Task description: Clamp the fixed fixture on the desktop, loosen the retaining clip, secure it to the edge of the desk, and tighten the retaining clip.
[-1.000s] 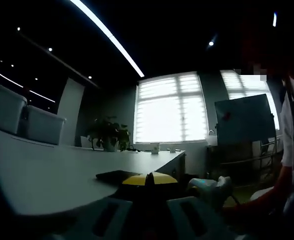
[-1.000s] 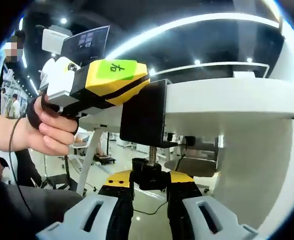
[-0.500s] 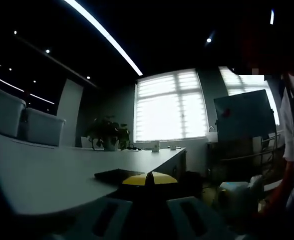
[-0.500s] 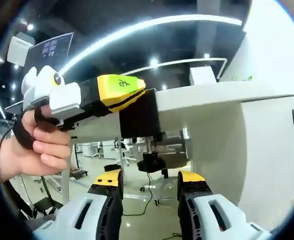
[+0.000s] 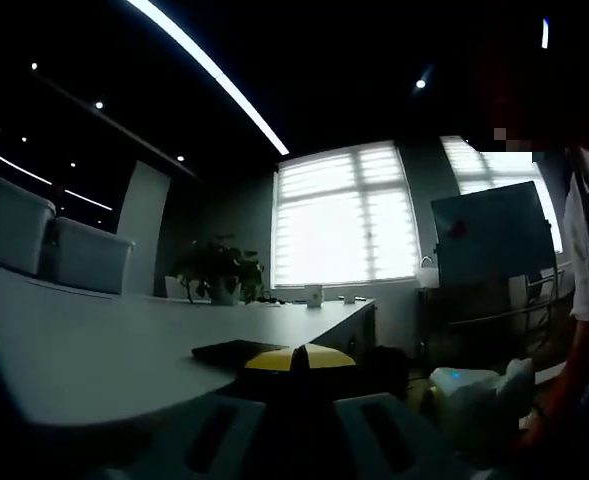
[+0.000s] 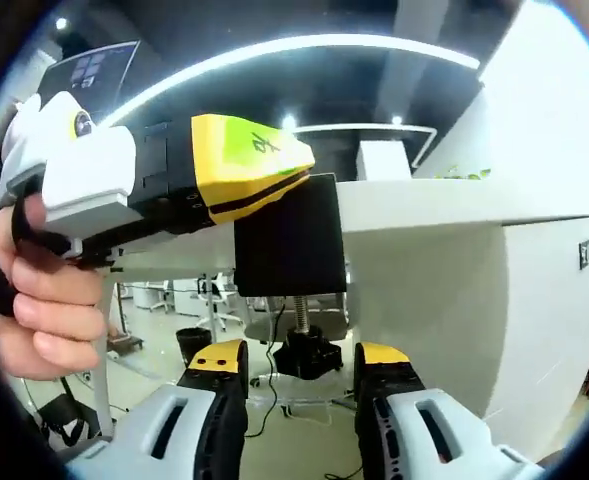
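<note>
The black clamp fixture point(image 6: 289, 238) sits on the edge of the white desk point(image 6: 424, 203). My left gripper point(image 6: 249, 165), with yellow tips, is shut on its upper part. Below the desk edge a threaded screw ends in the black retaining knob point(image 6: 305, 359). My right gripper point(image 6: 302, 352) is open, its jaws standing either side of the knob with gaps. In the left gripper view my left gripper point(image 5: 294, 358) is shut on the fixture's flat top plate point(image 5: 232, 350) lying on the desk top point(image 5: 84, 350). The white right gripper point(image 5: 474, 398) shows low right.
A person's hand point(image 6: 39, 300) holds the left gripper. The desk's white side panel point(image 6: 444, 310) stands right of the knob. Far along the desk are a potted plant point(image 5: 217, 270), white chair backs point(image 5: 84, 252) and a whiteboard point(image 5: 489, 238).
My right gripper was shut on the knob a second ago, then opened and backed off. Now it is open and close to the knob again. The left gripper keeps its hold.
</note>
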